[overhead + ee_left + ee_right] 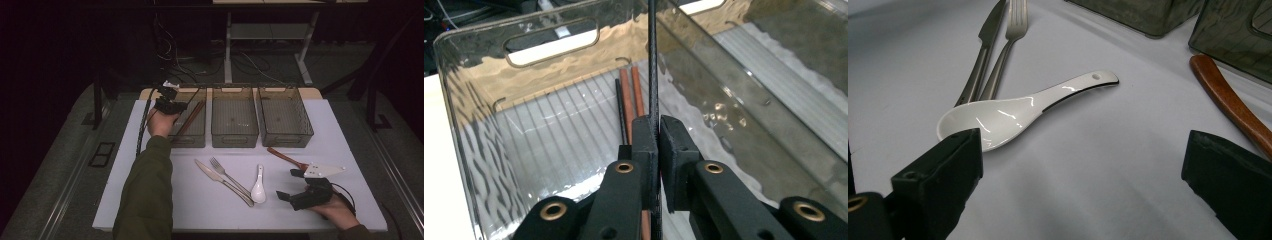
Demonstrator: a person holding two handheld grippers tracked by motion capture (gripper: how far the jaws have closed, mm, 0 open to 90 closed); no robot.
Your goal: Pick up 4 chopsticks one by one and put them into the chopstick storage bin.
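My left gripper [170, 105] hangs over the left clear bin [189, 141] at the back of the table. In the left gripper view its jaws [658, 120] are shut on a thin black chopstick [653, 60] that stands upright between the pads. On the bin's floor lie two brown chopsticks [631, 95] and another black one [620, 110]. My right gripper [288, 184] rests low at the front right, open, with nothing between its jaws [1083, 137]. A white ceramic spoon [1013, 112] lies just ahead of it on the table.
A knife [215, 175] and a fork [227, 175] lie side by side left of the spoon [258, 187]. A wooden-handled utensil [285, 156] lies beyond the right gripper. Two more clear bins [234, 142] [287, 141] stand to the right of the first.
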